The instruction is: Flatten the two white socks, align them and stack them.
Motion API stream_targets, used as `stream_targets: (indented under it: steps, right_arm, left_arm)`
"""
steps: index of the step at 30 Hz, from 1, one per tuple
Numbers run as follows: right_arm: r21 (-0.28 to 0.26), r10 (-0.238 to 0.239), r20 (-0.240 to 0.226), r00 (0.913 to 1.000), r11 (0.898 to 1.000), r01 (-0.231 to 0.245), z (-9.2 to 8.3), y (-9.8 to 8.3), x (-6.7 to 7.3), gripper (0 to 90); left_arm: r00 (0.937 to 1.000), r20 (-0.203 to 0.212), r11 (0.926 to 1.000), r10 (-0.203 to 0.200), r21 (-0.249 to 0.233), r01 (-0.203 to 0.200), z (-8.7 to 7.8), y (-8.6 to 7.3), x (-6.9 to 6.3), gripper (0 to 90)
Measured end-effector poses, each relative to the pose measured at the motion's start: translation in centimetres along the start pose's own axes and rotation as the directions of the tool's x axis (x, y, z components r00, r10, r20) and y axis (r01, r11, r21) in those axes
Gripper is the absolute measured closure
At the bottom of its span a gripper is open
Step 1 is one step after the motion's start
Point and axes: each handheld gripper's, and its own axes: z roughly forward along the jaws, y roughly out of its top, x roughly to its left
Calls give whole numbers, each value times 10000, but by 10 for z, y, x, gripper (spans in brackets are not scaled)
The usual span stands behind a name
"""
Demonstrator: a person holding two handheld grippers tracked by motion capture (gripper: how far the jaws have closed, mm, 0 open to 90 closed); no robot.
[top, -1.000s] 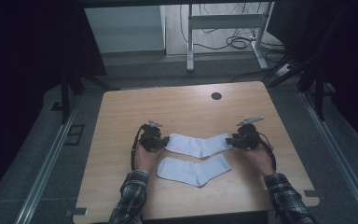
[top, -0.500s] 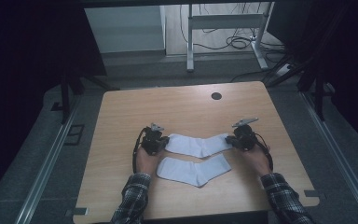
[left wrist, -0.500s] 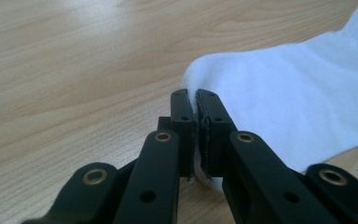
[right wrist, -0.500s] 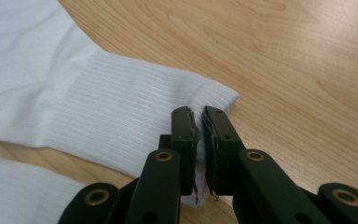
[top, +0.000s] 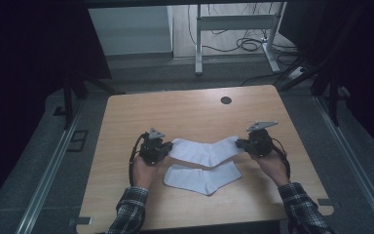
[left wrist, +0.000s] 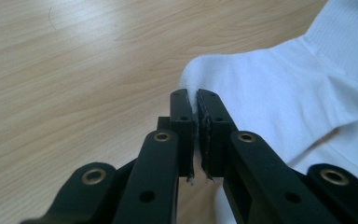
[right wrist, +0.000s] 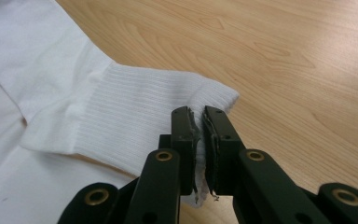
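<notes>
High view has 2 white socks on a light wood table (top: 126, 117), both sitting in the near half. The far sock (top: 205, 151) is stretched between the 2 tongs: left gripper (top: 165, 149) has its toe end, right gripper (top: 240, 144) has the cuff end. The near sock (top: 204, 178) lies flat just below it, its upper edge close to or touching the held one, can't tell which.

Loads of bare table beyond the socks, all the way up to the round dark hole (top: 226, 100) near the far edge. Open strips left and right of the hands too. The right hand (top: 271, 163) is nearer its table edge than the left hand (top: 145, 171) is to its own.

Left gripper view: black jaws clamped on the smooth rounded toe. Right gripper view: jaws pinched on the ribbed cuff, fabric bunched between the pads. The tabletop is wood grain with a soft sheen.
</notes>
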Motion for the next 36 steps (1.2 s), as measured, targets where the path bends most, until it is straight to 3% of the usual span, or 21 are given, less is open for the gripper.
stream_targets:
  steps: [7, 17, 27, 32, 34, 36]
  right_arm:
    - [-37, -245, -577, 9980, 9997, 243, -19, -3, 13, 816]
    - [249, -798, -1143, 9902, 9962, 831, -32, -16, 41, 816]
    - [1180, -908, -1194, 9887, 9875, 1049, -14, -33, 48, 812]
    - [1607, -894, -1128, 9896, 9812, 1070, -8, -40, 48, 787]
    - [1634, -914, -1028, 9905, 9807, 1075, -6, -42, 47, 740]
    - [1517, -971, -886, 9913, 9823, 1097, -8, -41, 46, 681]
  left_arm:
    - [9995, 256, 9998, 163, -135, -159, -27, -18, -12, 846]
    - [9987, 370, 9994, 353, -76, -350, -47, -50, -26, 846]
    - [9977, 86, 9964, 666, 529, -669, -32, -68, -33, 835]
    - [9947, -309, 9918, 982, 856, -953, -20, -71, -35, 821]
    - [9933, -501, 9917, 1038, 820, -995, -18, -72, -34, 774]
    - [9917, -847, 9946, 969, 455, -933, -20, -71, -33, 638]
